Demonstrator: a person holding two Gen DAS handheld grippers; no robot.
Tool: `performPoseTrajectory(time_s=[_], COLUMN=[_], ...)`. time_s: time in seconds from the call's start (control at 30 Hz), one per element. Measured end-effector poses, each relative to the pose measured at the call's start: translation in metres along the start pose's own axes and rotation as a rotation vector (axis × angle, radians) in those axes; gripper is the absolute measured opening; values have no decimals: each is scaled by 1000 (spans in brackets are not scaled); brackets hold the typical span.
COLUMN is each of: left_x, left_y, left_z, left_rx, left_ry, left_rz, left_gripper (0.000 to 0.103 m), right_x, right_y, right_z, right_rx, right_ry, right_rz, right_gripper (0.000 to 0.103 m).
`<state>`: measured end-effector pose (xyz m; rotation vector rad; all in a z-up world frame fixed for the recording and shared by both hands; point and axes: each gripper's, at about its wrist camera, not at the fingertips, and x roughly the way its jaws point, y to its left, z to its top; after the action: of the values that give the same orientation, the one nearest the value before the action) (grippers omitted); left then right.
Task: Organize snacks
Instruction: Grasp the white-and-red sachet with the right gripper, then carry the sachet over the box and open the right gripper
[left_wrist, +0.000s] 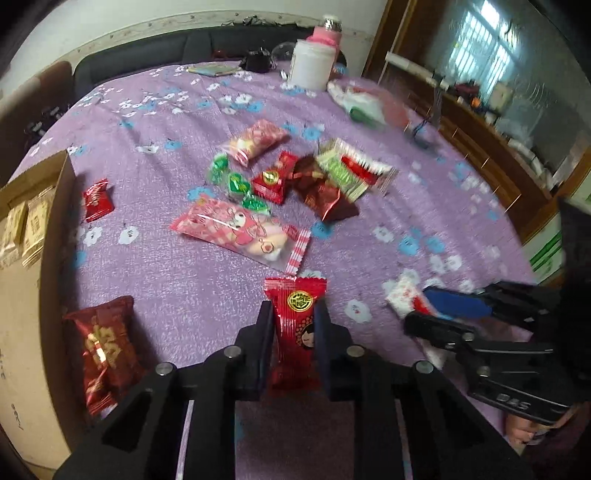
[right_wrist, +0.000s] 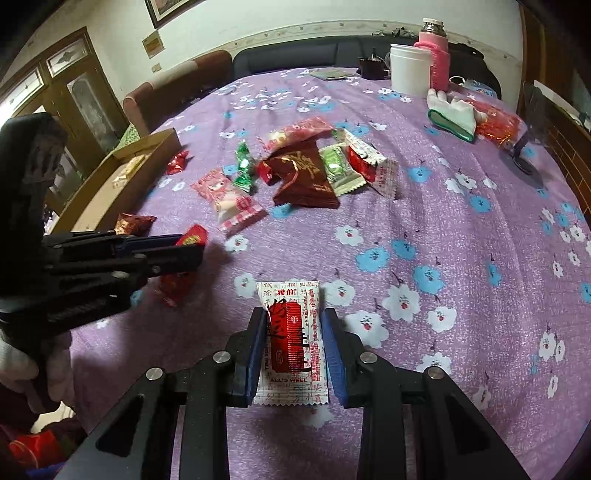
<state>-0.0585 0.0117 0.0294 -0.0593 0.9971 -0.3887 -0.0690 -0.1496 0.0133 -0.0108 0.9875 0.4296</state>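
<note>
My left gripper (left_wrist: 293, 310) is shut on a red snack packet (left_wrist: 295, 325) with a yellow seal, held above the purple cloth. It also shows in the right wrist view (right_wrist: 192, 251). My right gripper (right_wrist: 293, 317) is shut on a white and red snack packet (right_wrist: 293, 339). It shows at the right of the left wrist view (left_wrist: 417, 306). A pile of loose snacks (left_wrist: 295, 177) lies mid-table, with a pink packet (left_wrist: 240, 232) nearer. A cardboard box (left_wrist: 33, 221) with beige packets stands at the left edge.
A dark red packet (left_wrist: 103, 347) lies beside the box, and a small red one (left_wrist: 96, 199) farther back. A white tub (left_wrist: 312, 64), a pink flask (right_wrist: 434, 55) and a glove (right_wrist: 452, 112) stand at the far side. A sofa lies beyond the table.
</note>
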Motion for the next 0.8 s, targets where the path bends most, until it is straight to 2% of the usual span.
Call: performPoseTrajectory(time_s=[0.1,0.2,0.3,0.4,0.57,0.67,0.8], left_x=[-28,-54,-82,-109,-142,-149,-149], left_y=[14,35,71,114,179,206,207], left_z=[4,10,11,10,9,1,-10], left_rx=[-42,-78,-140,-215,-319,-381,-349], left_ry=[-47,-91,-141,-197,-271,-271,-251], left_rz=[-55,-68,-52,-5,42,48,13], left_gripper=[20,20,20,12,12,13,16], right_x=[-5,-8,-8,-5,6,19,41], right_y=[7,18,35,59,110,133,144], right_z=[6,18,34,54,90,105,114], right_rx=[0,3,-7,-34,-102,-134,-122], right_ry=[-16,-29,-39,-50,-60,-47,-7], right_rz=[23,71,117,161,206,222,220], right_gripper=[33,33,33,33,33,33,33])
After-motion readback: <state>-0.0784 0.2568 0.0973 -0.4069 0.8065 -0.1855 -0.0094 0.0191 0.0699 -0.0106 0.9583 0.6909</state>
